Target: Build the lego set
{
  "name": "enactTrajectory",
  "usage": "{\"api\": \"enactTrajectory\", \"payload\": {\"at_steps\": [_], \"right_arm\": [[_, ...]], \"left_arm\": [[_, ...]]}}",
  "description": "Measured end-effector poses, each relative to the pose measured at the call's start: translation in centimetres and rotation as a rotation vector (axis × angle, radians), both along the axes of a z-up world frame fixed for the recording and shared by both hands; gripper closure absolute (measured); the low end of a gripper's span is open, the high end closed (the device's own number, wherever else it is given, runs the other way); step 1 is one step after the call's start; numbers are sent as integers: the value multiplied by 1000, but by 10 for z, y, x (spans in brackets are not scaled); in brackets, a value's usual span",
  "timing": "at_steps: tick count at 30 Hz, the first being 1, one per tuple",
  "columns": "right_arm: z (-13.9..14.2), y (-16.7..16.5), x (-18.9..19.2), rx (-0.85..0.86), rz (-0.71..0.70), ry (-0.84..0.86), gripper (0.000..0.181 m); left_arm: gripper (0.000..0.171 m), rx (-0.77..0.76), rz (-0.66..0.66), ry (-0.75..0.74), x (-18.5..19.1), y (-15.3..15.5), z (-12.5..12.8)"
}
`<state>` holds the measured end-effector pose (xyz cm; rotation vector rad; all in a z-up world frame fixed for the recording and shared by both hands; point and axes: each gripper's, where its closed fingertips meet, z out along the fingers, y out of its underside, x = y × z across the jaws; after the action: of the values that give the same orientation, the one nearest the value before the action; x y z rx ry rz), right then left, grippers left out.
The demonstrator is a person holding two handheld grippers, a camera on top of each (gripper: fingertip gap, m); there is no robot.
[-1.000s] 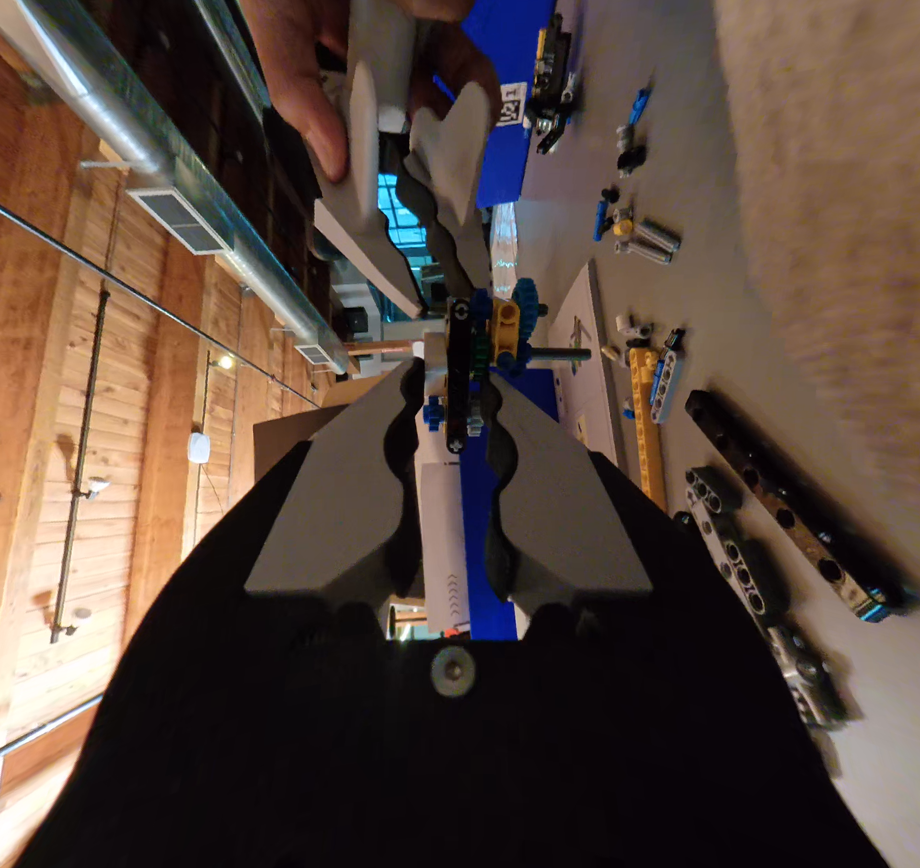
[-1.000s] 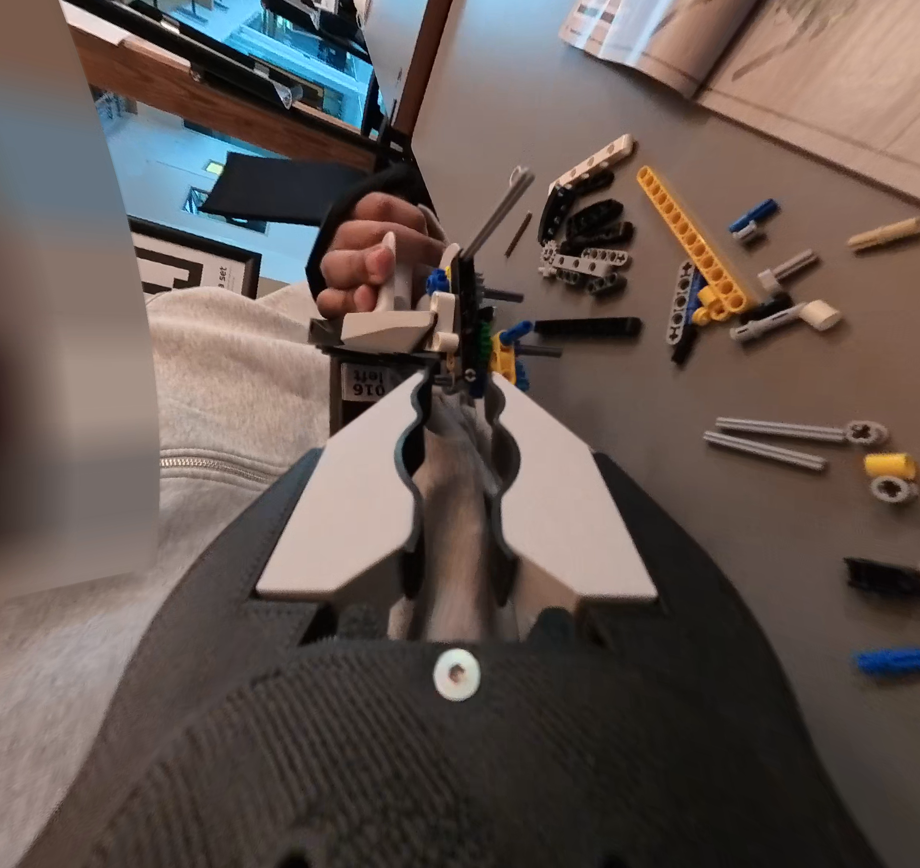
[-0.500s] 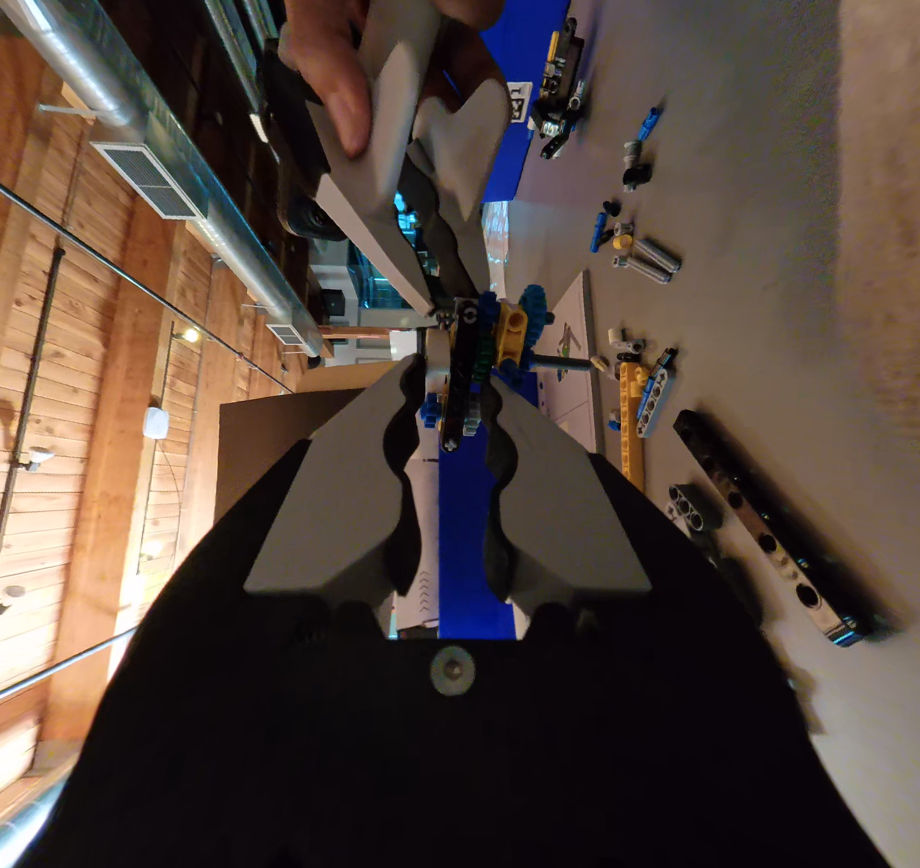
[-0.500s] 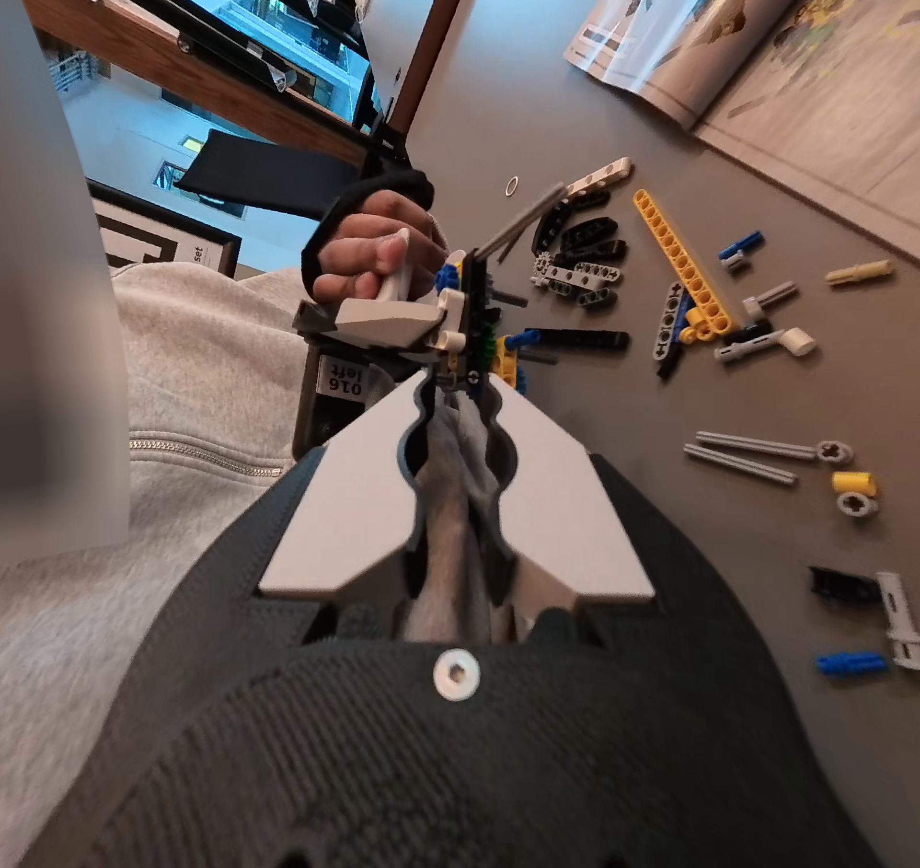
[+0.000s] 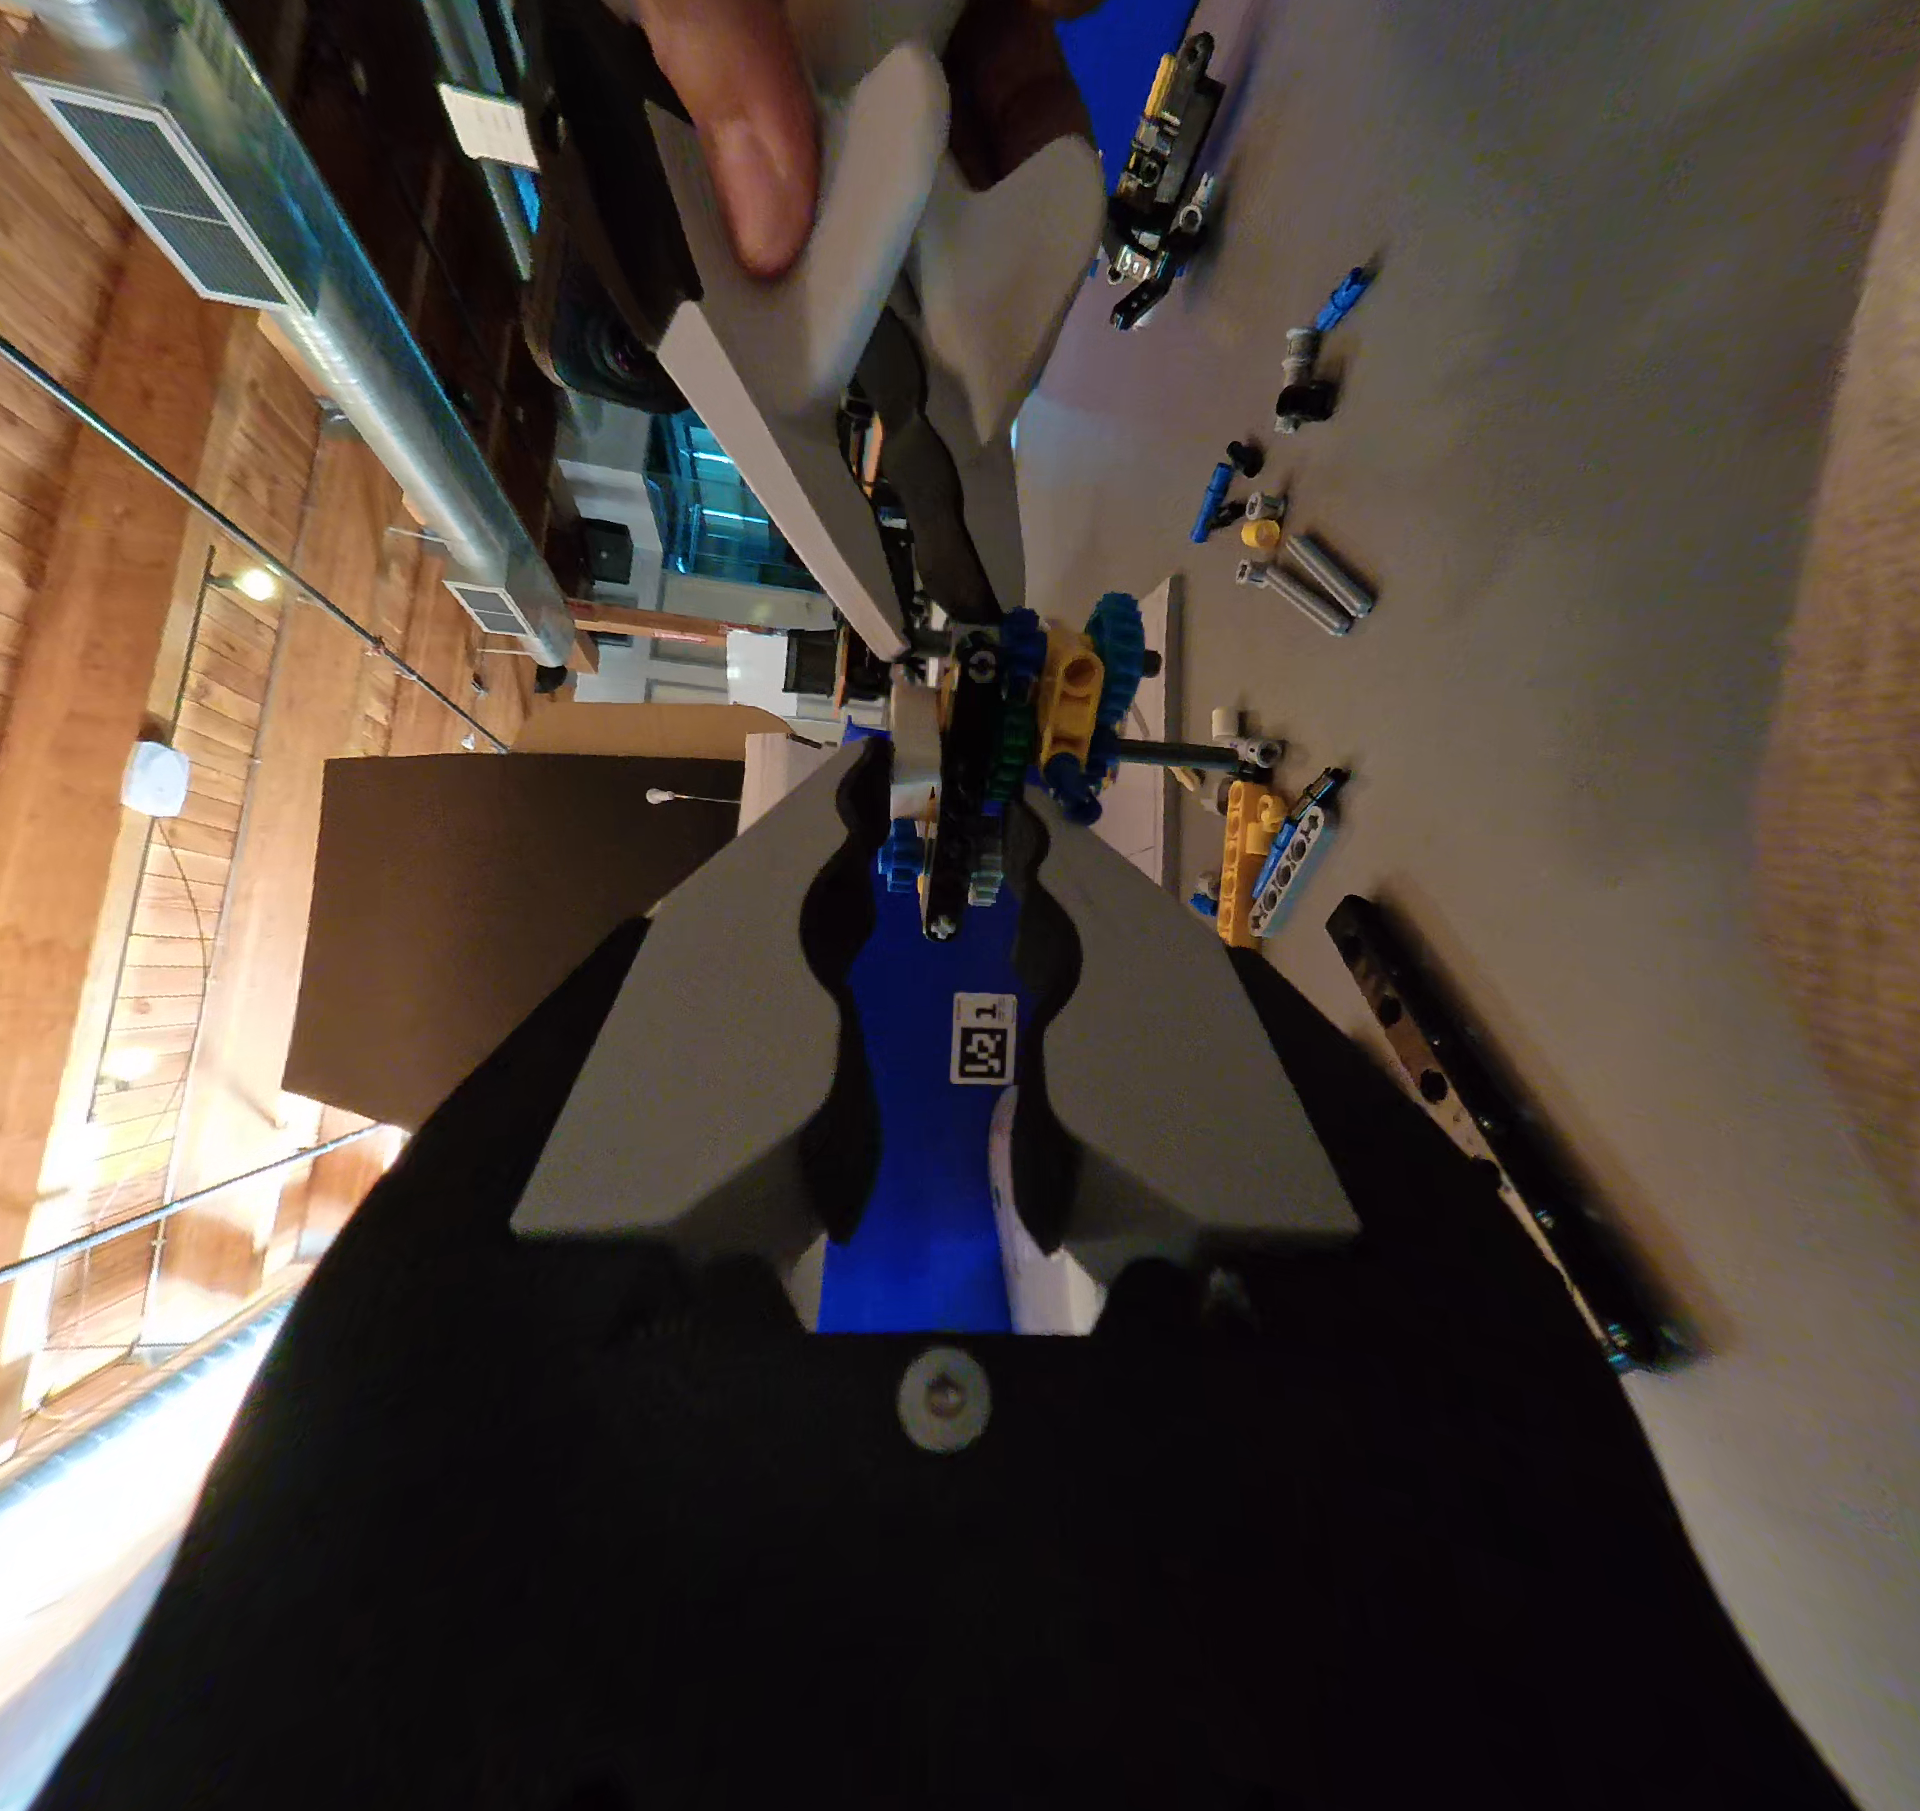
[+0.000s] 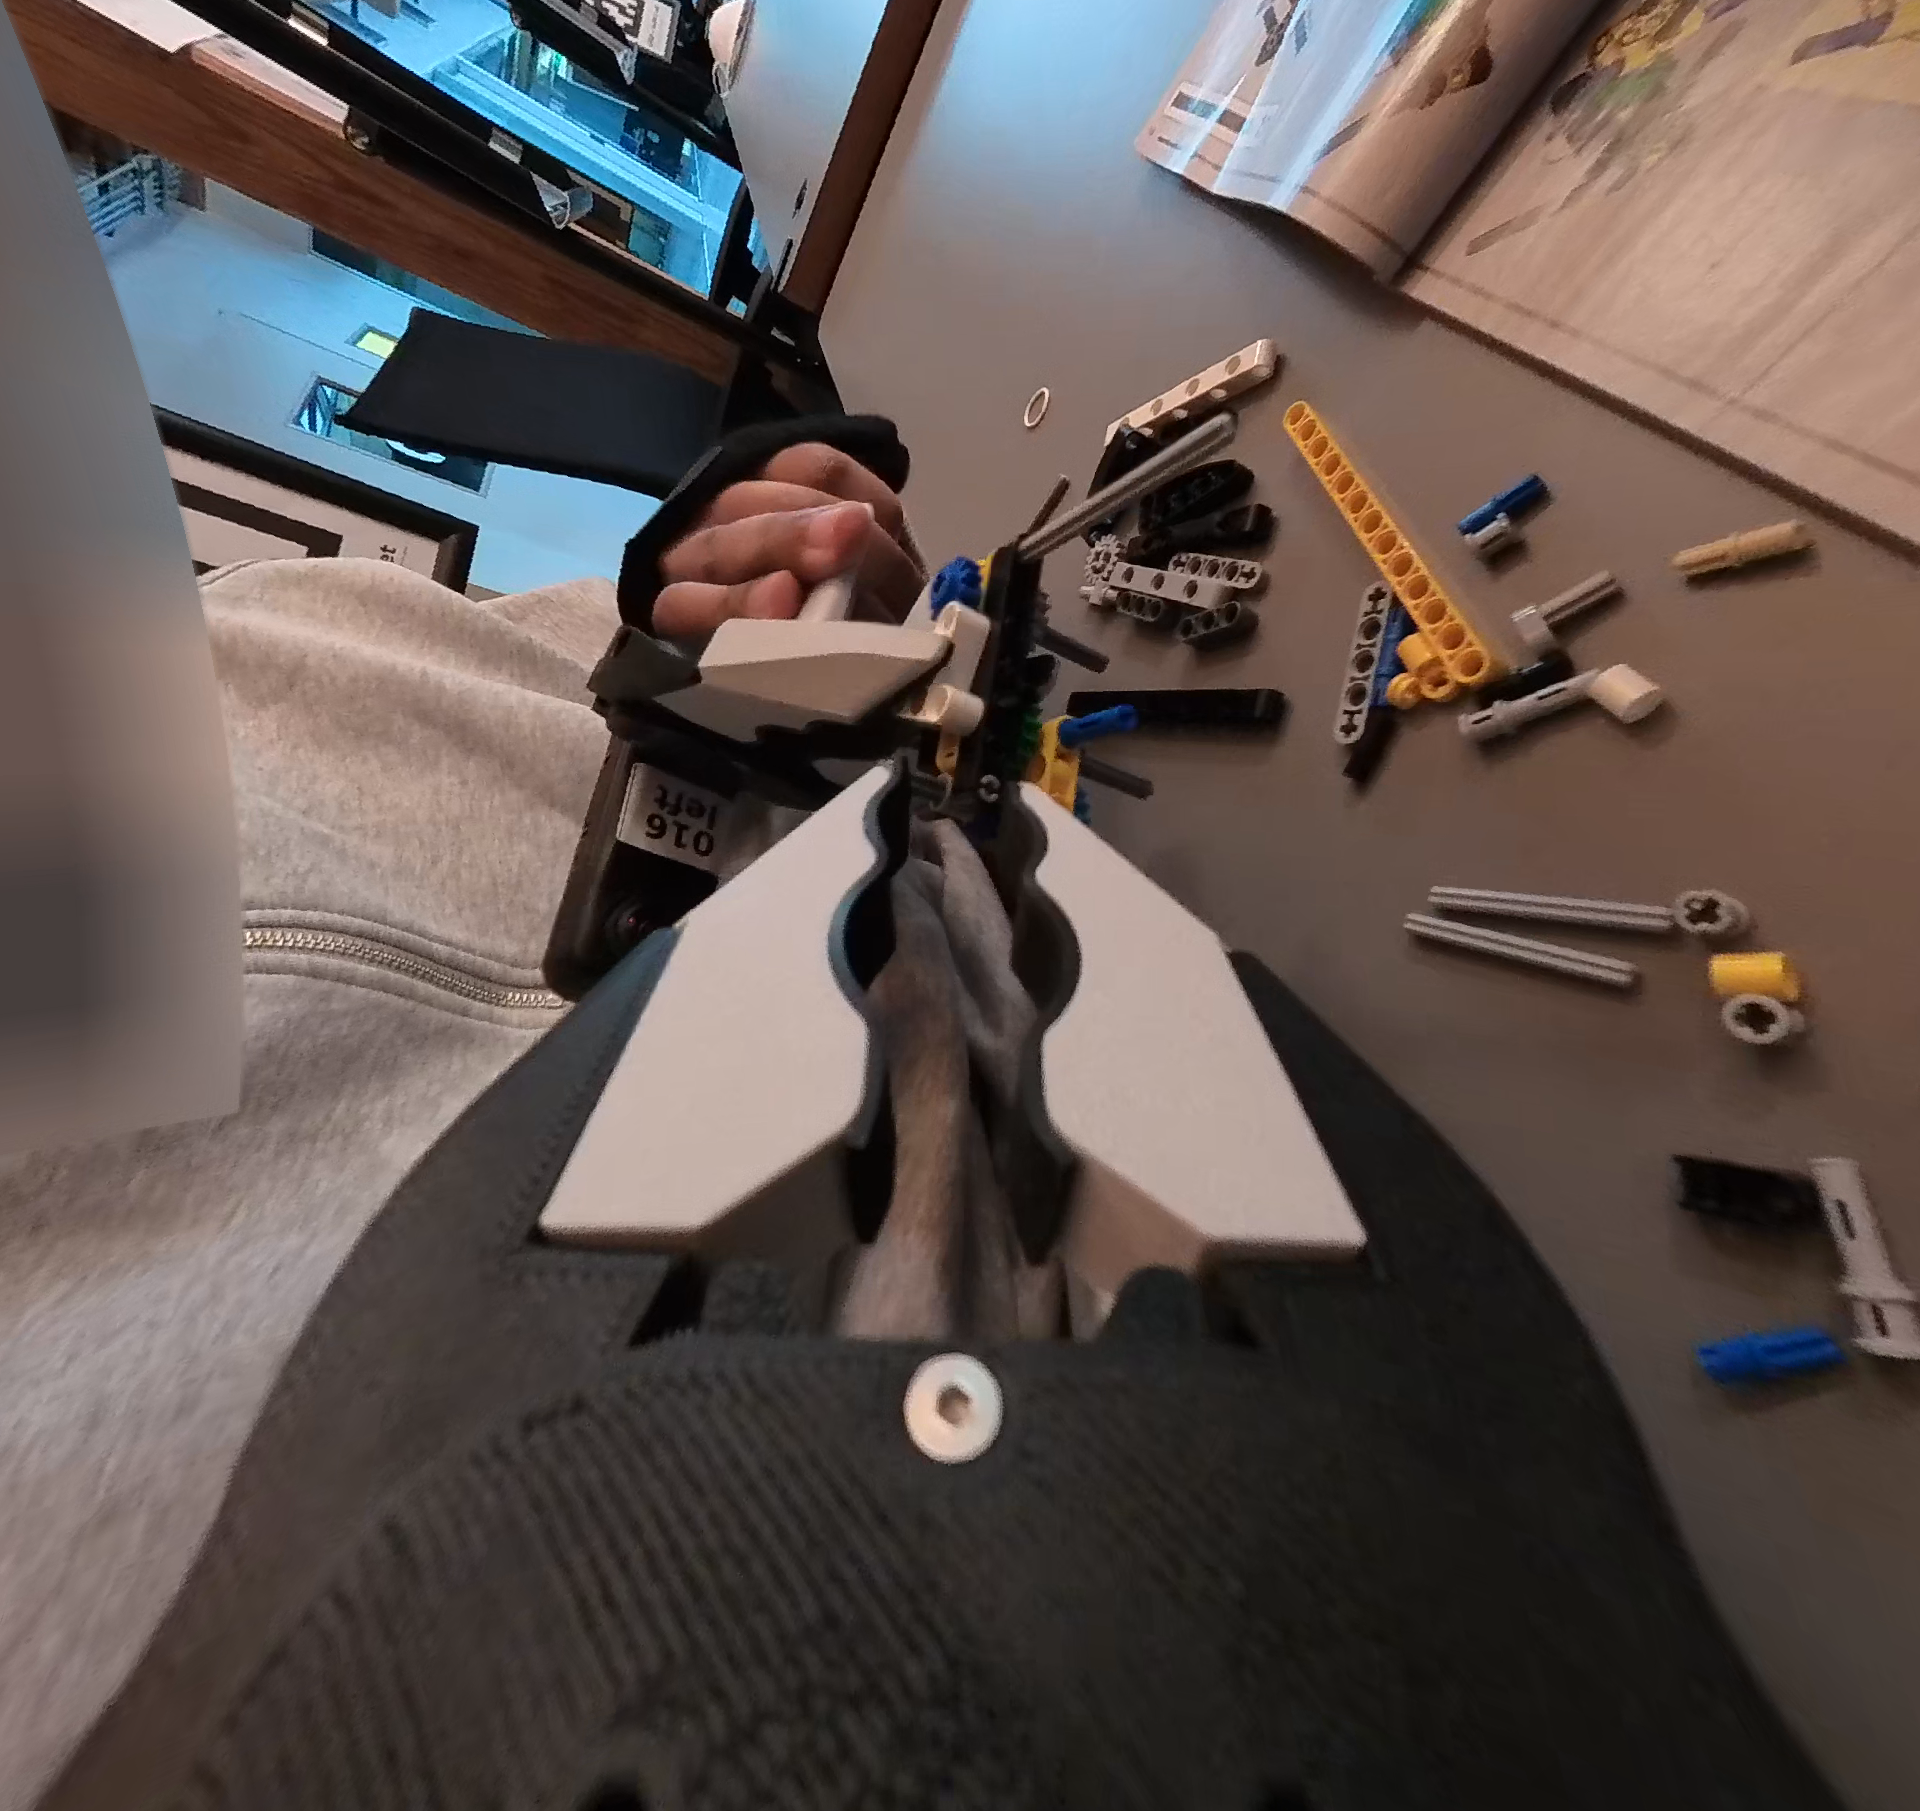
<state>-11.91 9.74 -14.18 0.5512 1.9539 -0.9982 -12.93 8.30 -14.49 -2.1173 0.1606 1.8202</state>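
Both tools are clamped on the same small lego assembly [image 5: 987, 753], held up off the table [image 6: 1351, 1086]; left tool [image 5: 951, 816] pinches its near end, right tool [image 6: 961, 805] the other; a white sticker with dark print sits on the left tool's body [image 6: 670, 821]; only the right view shows the open instruction booklet [image 6: 1558, 99]; only the left shows a blue box with a coded tag [image 5: 982, 1039].
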Motion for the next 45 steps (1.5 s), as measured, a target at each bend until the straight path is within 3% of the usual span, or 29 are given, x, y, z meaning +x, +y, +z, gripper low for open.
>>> {"api": "enactTrajectory", "payload": {"at_steps": [36, 40, 45], "right_arm": [[0, -5, -8, -11, -68, 28, 166], [10, -7, -15, -50, -109, 61, 161], [46, -6, -30, -217, -185, 141, 151]], "left_arm": [[152, 68, 65, -51, -9, -3, -6], [151, 139, 65, -93, -11, -4, -1], [151, 314, 66, -211, -13, -9, 5]]}}
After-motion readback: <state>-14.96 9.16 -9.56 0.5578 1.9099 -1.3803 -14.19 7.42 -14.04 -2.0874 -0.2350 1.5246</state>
